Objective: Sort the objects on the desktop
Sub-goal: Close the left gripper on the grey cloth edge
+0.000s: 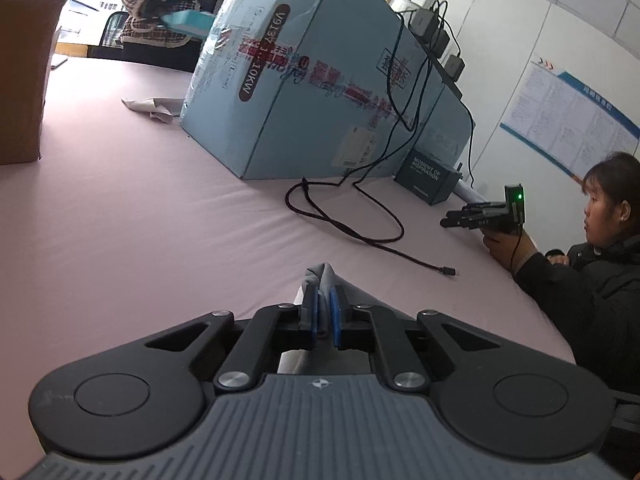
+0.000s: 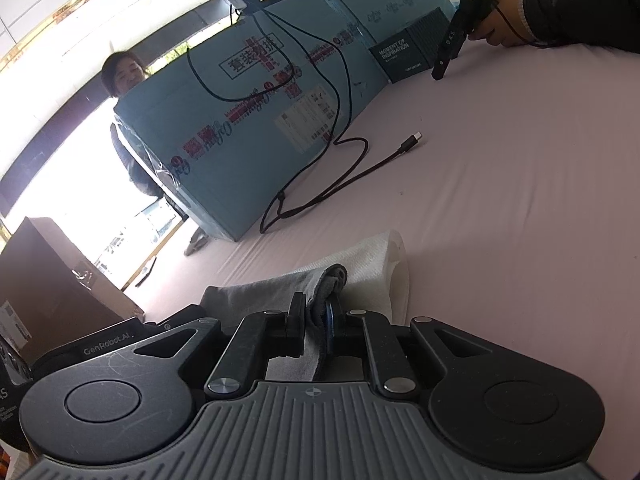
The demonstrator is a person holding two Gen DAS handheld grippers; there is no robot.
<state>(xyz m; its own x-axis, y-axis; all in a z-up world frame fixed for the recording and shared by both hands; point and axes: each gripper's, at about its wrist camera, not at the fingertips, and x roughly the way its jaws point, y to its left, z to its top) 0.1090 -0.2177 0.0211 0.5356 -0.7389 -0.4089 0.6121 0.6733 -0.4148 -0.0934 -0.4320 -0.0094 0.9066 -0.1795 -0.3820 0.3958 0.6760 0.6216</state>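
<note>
We see the left gripper (image 1: pixel 325 316) clenched on a fold of the grey cloth (image 1: pixel 320 280), and the right gripper (image 2: pixel 318 320) pinches the same grey cloth (image 2: pixel 256 292), held just above the pink table (image 2: pixel 500 220). Beside it lies one white paper roll (image 2: pixel 376 264). Three boxes stand closed: one big blue box (image 1: pixel 320 92), one small dark box (image 1: pixel 428 178), one brown carton (image 1: pixel 24 60). One black cable (image 1: pixel 352 228) lies loose.

This looks like an office workroom: a wall poster (image 1: pixel 568 120) full of writing, chargers (image 1: pixel 436 36) with cables, big boxes (image 1: pixel 320 92) on a pink bench (image 1: pixel 140 240).
</note>
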